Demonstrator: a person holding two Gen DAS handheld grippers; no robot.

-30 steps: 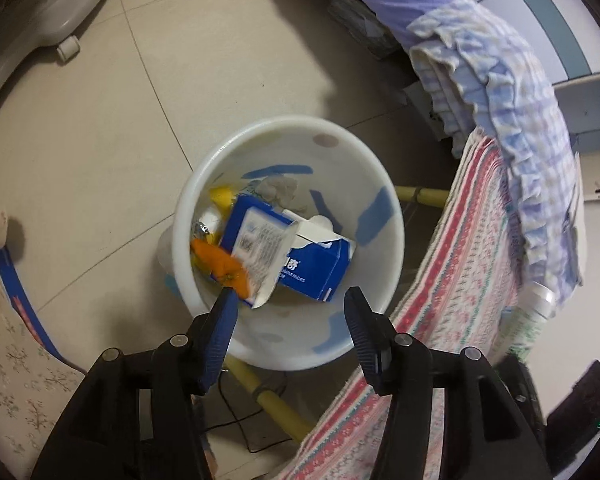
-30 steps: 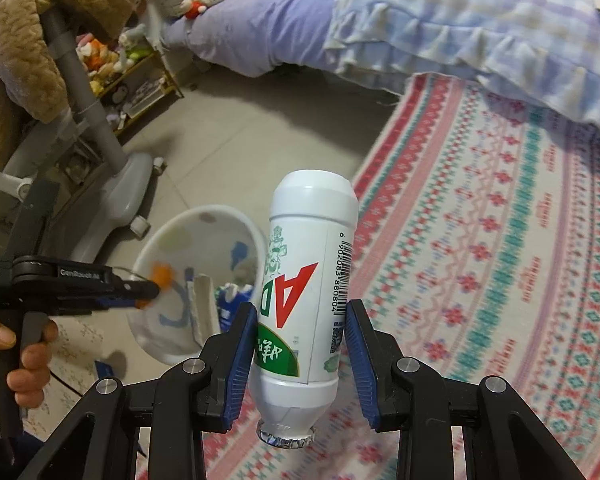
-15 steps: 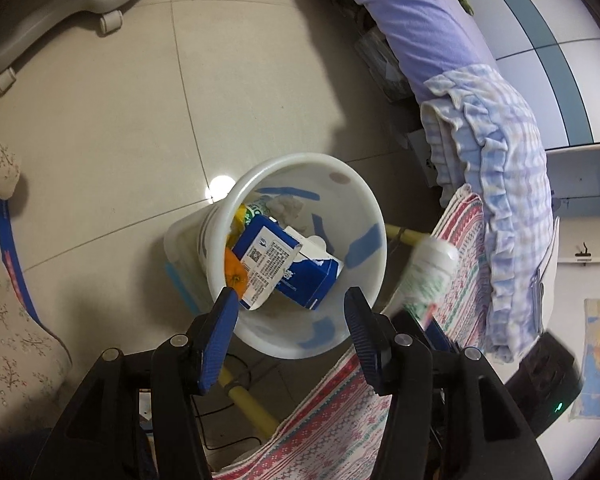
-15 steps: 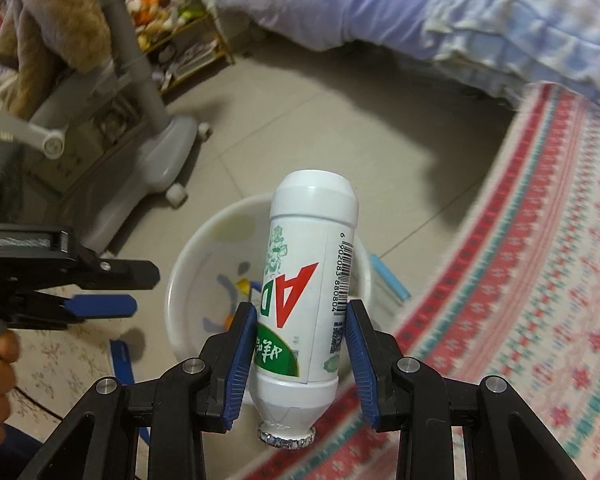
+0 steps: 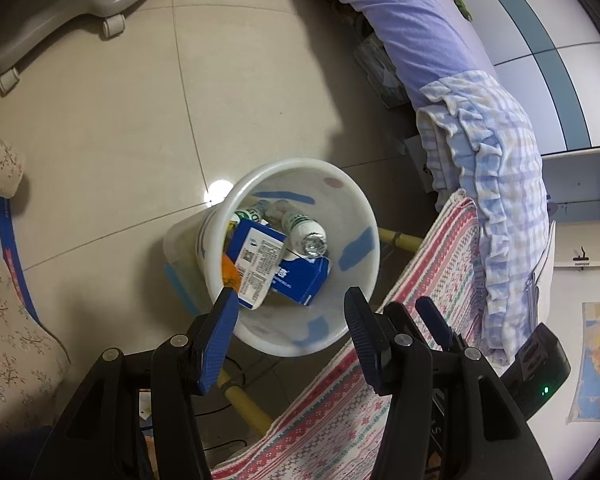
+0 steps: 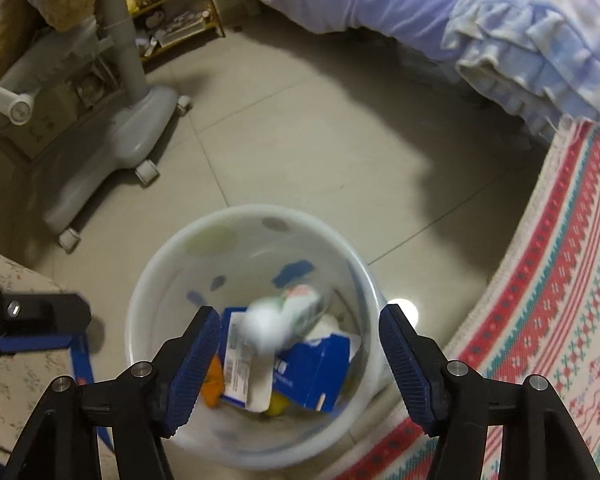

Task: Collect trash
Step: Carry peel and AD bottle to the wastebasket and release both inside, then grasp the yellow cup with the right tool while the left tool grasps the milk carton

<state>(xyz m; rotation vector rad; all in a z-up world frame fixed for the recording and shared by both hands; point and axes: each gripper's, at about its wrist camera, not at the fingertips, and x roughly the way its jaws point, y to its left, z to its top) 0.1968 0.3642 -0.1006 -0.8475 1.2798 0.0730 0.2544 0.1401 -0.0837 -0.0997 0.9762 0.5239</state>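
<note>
a: since the right gripper [image 6: 300, 364] hangs over the bin [image 6: 156, 280], jaws opening with nothing between them, where's the bottle [image 6: 280, 320]?

b: inside, on the blue box [image 6: 312, 376]. keep the gripper centred over the bin. left gripper [image 5: 288, 332] stands apart, empty.

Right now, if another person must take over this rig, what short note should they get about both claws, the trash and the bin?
Left claw: open, empty, above the near rim of the white bin.
Right claw: jaws opening, nothing between them, over the bin.
Trash: the white bottle is inside the bin, lying on the blue carton; in the right wrist view it looks blurred. Orange and yellow scraps lie beside the carton.
Done: the bottle is in the bin.
Left: no loose trash shows on the tile floor or the patterned rug in these views; look around the room for more.
</note>
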